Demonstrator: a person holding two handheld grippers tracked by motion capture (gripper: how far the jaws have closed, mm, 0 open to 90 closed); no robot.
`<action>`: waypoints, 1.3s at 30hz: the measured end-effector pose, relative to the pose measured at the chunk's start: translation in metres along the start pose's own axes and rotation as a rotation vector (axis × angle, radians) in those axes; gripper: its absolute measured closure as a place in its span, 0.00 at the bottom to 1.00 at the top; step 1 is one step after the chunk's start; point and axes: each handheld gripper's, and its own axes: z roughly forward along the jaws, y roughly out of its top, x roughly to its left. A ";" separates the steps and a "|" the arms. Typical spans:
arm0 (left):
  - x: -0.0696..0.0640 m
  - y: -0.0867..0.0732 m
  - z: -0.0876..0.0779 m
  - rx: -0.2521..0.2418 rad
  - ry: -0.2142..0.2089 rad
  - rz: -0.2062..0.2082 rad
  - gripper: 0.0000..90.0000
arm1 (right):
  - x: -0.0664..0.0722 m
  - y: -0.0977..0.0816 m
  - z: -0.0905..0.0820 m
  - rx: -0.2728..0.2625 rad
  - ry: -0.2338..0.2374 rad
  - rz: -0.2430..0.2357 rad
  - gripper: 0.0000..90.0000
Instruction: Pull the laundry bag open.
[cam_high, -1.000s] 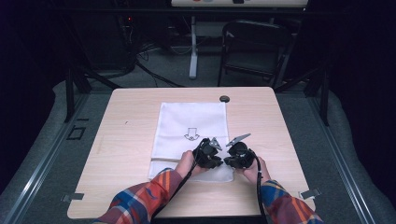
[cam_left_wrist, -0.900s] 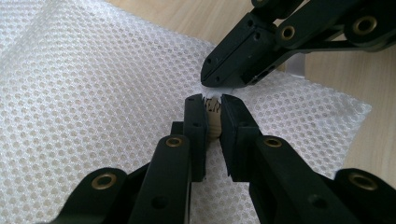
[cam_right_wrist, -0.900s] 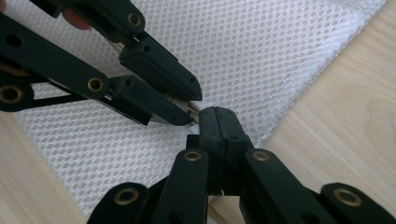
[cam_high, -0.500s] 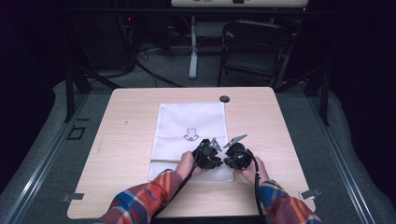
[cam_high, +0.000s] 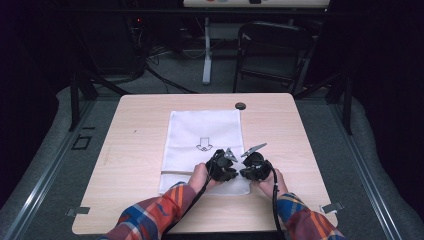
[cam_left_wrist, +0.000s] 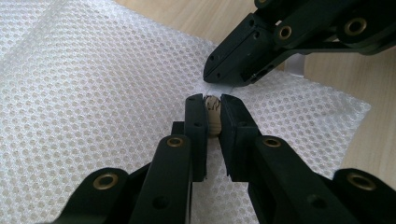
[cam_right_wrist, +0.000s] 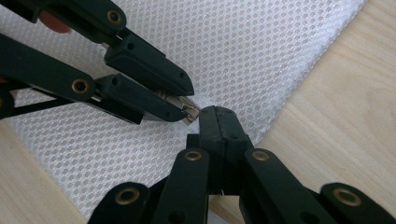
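The left gripper (cam_left_wrist: 212, 103) is clamped narrow on a small beige toggle (cam_left_wrist: 213, 116), which stands nearly upright between its jaws, long axis running along them and away from the camera. Just beyond the toggle's tip, the right gripper (cam_left_wrist: 208, 77) comes in from the upper right, its jaws fully closed; it seems to pinch the mesh or a cord there, though what exactly I cannot tell. In the right gripper view the two tips nearly touch, the left gripper (cam_right_wrist: 189, 100) reaching in from the left with the toggle (cam_right_wrist: 184, 106) poking out toward the closed right gripper (cam_right_wrist: 218, 112). Both work on the near right part of the white mesh bag (cam_high: 200, 130), which lies flat on the desk (cam_high: 135, 150), long axis running away from the person. Any pull would likely run along the line between the two tips.
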 end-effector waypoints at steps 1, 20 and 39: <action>0.000 0.000 0.000 0.001 -0.001 -0.003 0.91 | 0.001 0.000 0.001 -0.011 0.001 0.013 1.00; -0.006 0.000 -0.001 0.015 0.043 0.006 0.91 | 0.001 -0.001 0.000 0.002 -0.008 0.046 1.00; -0.009 0.000 -0.003 0.033 0.073 -0.011 0.91 | 0.003 -0.003 -0.001 -0.001 -0.038 0.050 1.00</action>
